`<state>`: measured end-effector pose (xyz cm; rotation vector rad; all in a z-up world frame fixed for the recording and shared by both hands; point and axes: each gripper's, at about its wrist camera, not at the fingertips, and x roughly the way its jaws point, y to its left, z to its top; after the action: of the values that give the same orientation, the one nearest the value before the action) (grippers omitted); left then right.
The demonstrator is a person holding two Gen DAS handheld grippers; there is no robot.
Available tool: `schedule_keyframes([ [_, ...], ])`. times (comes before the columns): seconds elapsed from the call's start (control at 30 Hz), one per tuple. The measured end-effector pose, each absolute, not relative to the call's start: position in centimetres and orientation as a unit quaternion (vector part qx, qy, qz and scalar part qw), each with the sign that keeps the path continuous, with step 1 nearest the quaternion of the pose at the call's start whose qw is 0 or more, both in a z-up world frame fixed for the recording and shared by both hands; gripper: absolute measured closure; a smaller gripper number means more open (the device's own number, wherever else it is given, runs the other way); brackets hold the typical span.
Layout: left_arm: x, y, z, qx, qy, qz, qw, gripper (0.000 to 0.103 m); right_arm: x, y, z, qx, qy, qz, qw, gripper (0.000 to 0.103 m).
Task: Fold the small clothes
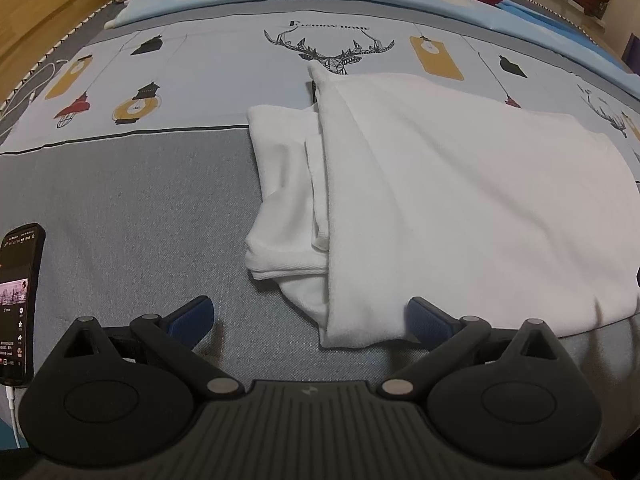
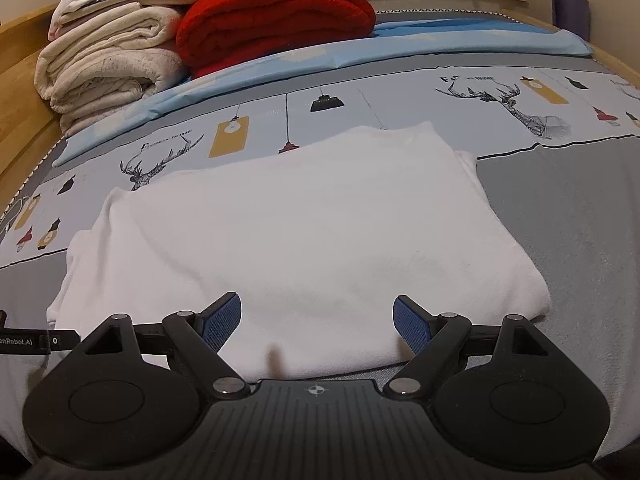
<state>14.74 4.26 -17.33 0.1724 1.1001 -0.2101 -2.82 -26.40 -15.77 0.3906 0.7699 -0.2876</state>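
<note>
A white garment (image 1: 440,200) lies partly folded on the bed, its right part laid over the left part, a sleeve end (image 1: 280,184) sticking out at the left. My left gripper (image 1: 310,320) is open and empty at the garment's near left corner, just above the bed. In the right wrist view the same garment (image 2: 312,232) lies flat as a broad rectangle. My right gripper (image 2: 318,322) is open and empty over its near edge. Part of the left gripper's strap shows at the far left (image 2: 36,340).
A phone (image 1: 18,300) with a lit screen and cable lies on the bed at the left. Folded cream blankets (image 2: 104,68) and a red quilt (image 2: 272,20) are stacked at the head. A wooden bed frame (image 2: 20,80) runs along the left.
</note>
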Motion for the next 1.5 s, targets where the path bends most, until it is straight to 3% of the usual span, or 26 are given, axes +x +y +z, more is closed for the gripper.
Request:
schedule_keyframes([
  [0.53,14.6,4.9,-17.2,0.076,0.523,-0.095,0.843,0.0,-4.3,-29.5,-17.0,0.288,0.356,-0.211,0.864,0.019],
  [0.8,15.0,5.6,-17.0,0.061,0.522,-0.071,0.848,0.0,-7.5,-33.5,-19.1,0.428,0.31,-0.293,0.797,0.019],
  [1.2,16.0,7.1,-17.1,0.048,0.52,-0.018,0.853,0.0,-7.5,-37.8,-22.8,0.528,0.231,-0.32,0.752,0.017],
  [1.23,16.2,7.4,-17.1,0.043,0.522,-0.01,0.852,0.0,-7.4,-38.0,-22.9,0.532,0.228,-0.313,0.753,0.02],
  [1.3,16.5,8.1,-17.2,0.033,0.525,0.004,0.85,0.0,-7.2,-38.5,-23.2,0.551,0.218,-0.286,0.753,0.091],
  [1.5,17.1,9.8,-17.0,0.02,0.525,0.04,0.85,0.0,-4.5,-38.2,-20.5,0.457,0.264,-0.301,0.794,0.093],
])
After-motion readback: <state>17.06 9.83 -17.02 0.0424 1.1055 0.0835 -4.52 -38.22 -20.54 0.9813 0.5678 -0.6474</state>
